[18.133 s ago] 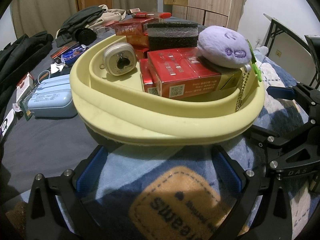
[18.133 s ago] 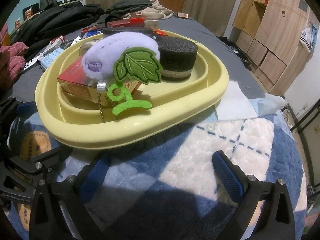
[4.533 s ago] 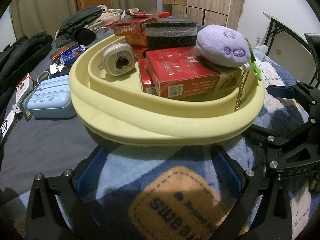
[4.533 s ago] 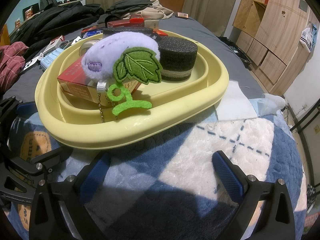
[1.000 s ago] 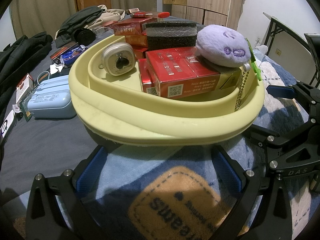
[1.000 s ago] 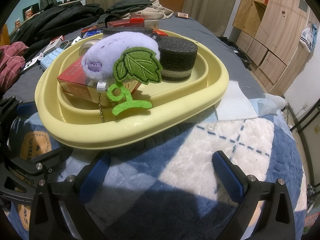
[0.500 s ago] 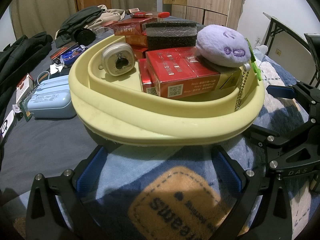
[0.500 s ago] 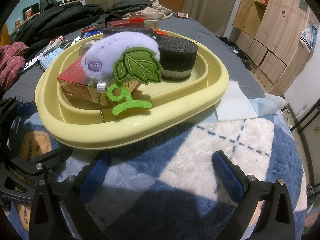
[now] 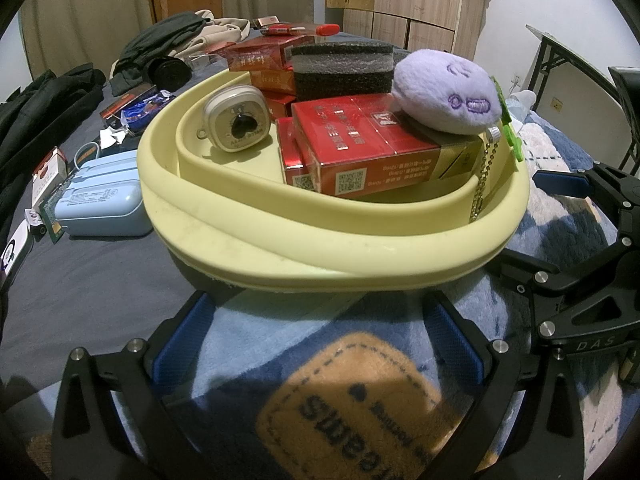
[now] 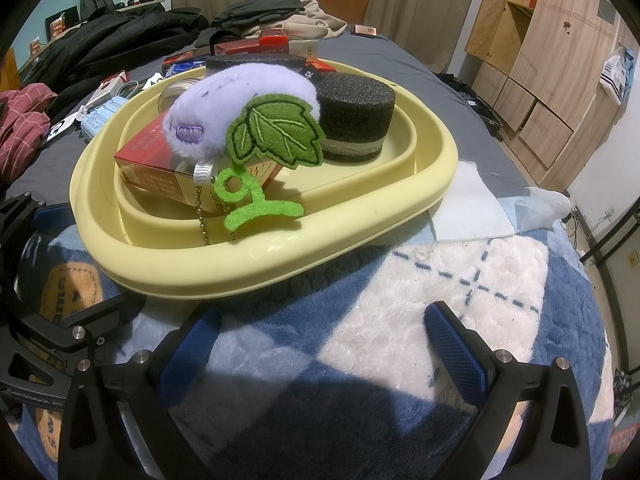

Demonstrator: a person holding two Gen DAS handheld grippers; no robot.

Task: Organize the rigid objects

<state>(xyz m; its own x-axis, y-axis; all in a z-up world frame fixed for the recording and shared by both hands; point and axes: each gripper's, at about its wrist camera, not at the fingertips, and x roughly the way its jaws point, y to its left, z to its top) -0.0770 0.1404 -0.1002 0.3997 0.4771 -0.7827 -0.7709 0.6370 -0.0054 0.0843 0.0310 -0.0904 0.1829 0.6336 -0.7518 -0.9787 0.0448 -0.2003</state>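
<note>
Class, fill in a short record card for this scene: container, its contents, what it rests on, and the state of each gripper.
Container: yellow tray
Contents: red boxes, black sponge, purple plush keychain lying on the boxes, small beige device
Support: blue and white blanket
Outside the tray: light blue case on the grey sheet
Left gripper: open, holding nothing, short of the tray
Right gripper: open, holding nothing, over the blanket

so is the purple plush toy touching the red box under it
Touching. In the left wrist view the purple plush toy sits directly on top of the red box, with no gap; the right wrist view shows the same.
</note>
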